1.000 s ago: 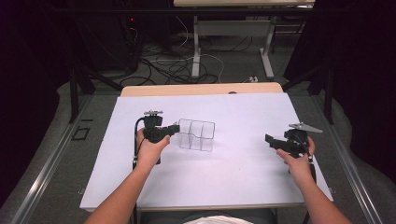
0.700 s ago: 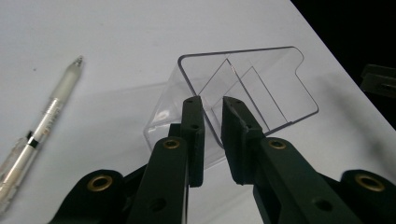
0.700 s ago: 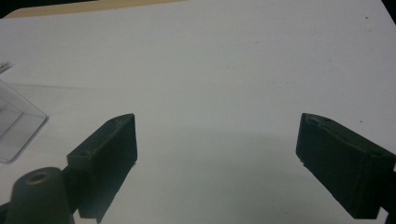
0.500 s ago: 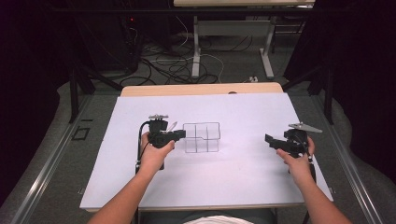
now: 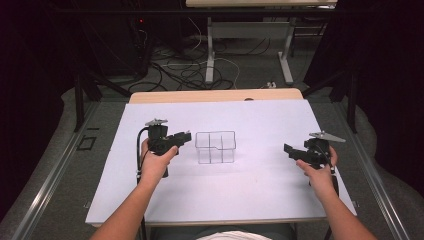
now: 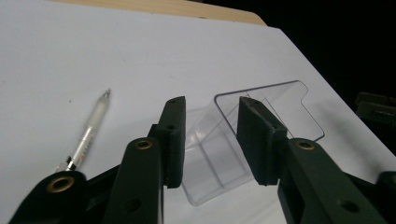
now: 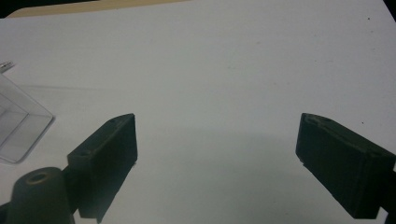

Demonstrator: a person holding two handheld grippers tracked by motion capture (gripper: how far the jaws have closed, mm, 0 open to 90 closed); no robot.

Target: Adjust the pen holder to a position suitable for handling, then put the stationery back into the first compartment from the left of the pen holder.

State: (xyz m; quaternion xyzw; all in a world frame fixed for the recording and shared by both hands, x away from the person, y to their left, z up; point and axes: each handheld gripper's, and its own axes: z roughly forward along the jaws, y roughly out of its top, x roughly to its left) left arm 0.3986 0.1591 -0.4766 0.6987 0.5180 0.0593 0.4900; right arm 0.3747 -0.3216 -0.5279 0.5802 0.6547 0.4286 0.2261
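Note:
A clear plastic divided box [image 5: 215, 147] sits flat on the white tabletop [image 5: 250, 195], near the middle. My left gripper [image 5: 189, 136] hovers just left of it, jaws apart and holding nothing. In the left gripper view the box [image 6: 280, 107] lies just beyond the left gripper [image 6: 210, 100], its near wall showing in the gap. A clear pen [image 6: 91, 130] lies on the table to the left of those jaws. My right gripper [image 5: 286, 150] is held well to the right of the box, open wide. In the right gripper view the right gripper [image 7: 217, 126] frames bare table, with the box's corner [image 7: 14, 126] at far left.
The table's wooden far edge [image 5: 215, 95] runs behind the white sheet. Beyond it are a dark floor with cables [image 5: 185, 70] and another table's legs [image 5: 210, 55]. Dark curtains stand on both sides.
A second ago the left gripper held the box tilted up. The box now rests flat on the table and the left jaws have let go of it. The right gripper stayed put.

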